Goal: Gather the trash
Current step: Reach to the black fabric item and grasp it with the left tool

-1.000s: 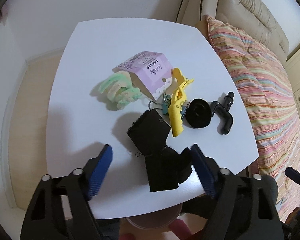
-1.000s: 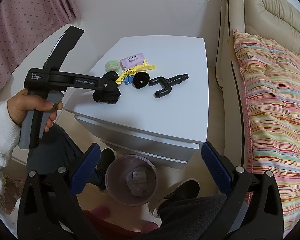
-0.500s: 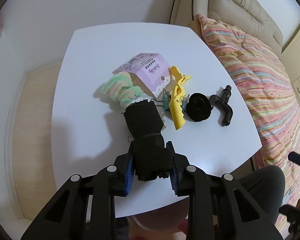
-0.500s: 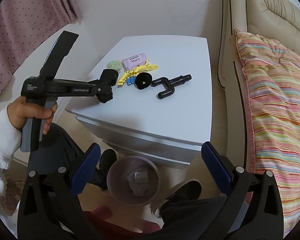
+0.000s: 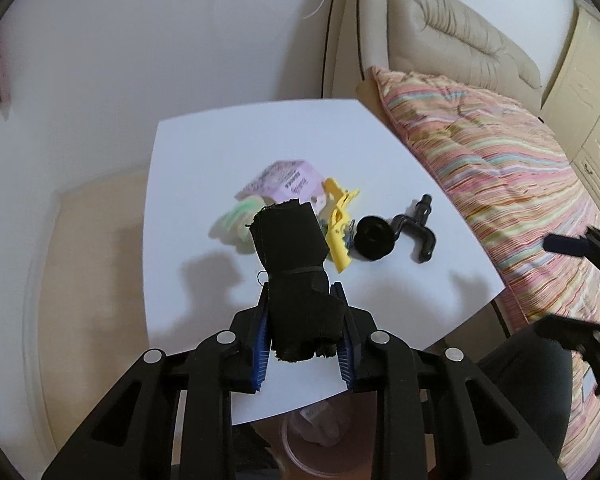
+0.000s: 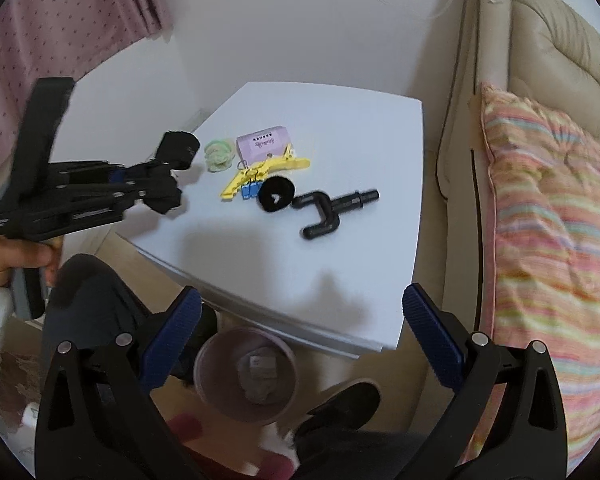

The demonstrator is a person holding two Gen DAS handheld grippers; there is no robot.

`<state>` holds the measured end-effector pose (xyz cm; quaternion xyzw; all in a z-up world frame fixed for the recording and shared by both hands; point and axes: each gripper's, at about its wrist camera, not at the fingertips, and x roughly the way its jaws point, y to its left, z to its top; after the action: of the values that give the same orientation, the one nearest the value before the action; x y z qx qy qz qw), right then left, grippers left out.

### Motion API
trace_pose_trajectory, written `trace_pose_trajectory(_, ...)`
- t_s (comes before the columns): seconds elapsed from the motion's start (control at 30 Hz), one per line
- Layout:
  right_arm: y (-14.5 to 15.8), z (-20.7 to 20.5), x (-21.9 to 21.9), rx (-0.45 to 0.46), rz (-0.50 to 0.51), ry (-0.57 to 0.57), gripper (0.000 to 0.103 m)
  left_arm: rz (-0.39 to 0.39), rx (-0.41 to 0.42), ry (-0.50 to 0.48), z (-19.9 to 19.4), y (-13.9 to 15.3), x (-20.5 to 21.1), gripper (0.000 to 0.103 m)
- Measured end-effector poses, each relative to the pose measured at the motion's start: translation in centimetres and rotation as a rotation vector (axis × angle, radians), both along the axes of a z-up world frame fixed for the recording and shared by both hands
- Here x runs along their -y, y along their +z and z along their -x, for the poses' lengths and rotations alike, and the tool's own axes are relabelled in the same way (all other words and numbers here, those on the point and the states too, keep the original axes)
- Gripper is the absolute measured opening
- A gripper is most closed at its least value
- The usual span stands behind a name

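- The left claw (image 5: 303, 334) has just been closing, and its blue ribbed pads now press on both sides of a black, frayed fabric bundle tied with a thin black band (image 5: 296, 272).
- The bundle sticks out past the fingertips and, in the right wrist view, hangs clear above the white square surface (image 6: 340, 128).
- Beyond the left claw's tips lie a pale green fuzzy scrunchie (image 5: 239, 220), a lilac printed card packet (image 5: 288, 180) and a yellow plastic clip (image 5: 338, 226), close together.
- To the right of that claw, further along the surface, sit a round black scrunchie (image 5: 374, 239) and a black plastic U-shaped hook (image 5: 418, 232), just beside each other.
- The right claw (image 6: 300, 344) stands wide open with nothing between its blue pads.
- Directly below the right claw, on the floor by the surface's near edge, stands a round pinkish bin (image 6: 220, 396) with crumpled scraps inside.
- A striped pink quilt (image 6: 548, 248) lies to the right of both claws.
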<state>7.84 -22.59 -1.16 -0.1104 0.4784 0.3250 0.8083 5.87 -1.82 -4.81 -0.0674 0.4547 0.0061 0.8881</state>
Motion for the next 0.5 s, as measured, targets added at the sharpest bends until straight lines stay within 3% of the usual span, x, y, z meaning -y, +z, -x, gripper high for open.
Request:
trace_pose_trajectory(0.3,-0.8,-5.1,-2.4,-0.005,0.082,0.062,0.099,0.014,0.042,-0.006,1.0,1.0,-0.2,0.027)
trace_pose_trajectory(0.5,-2.9,-8.5,-4.4,-0.038,0.171,0.124,0.099,0.021,0.046,-0.001,1.4,0.8,-0.6,0.027)
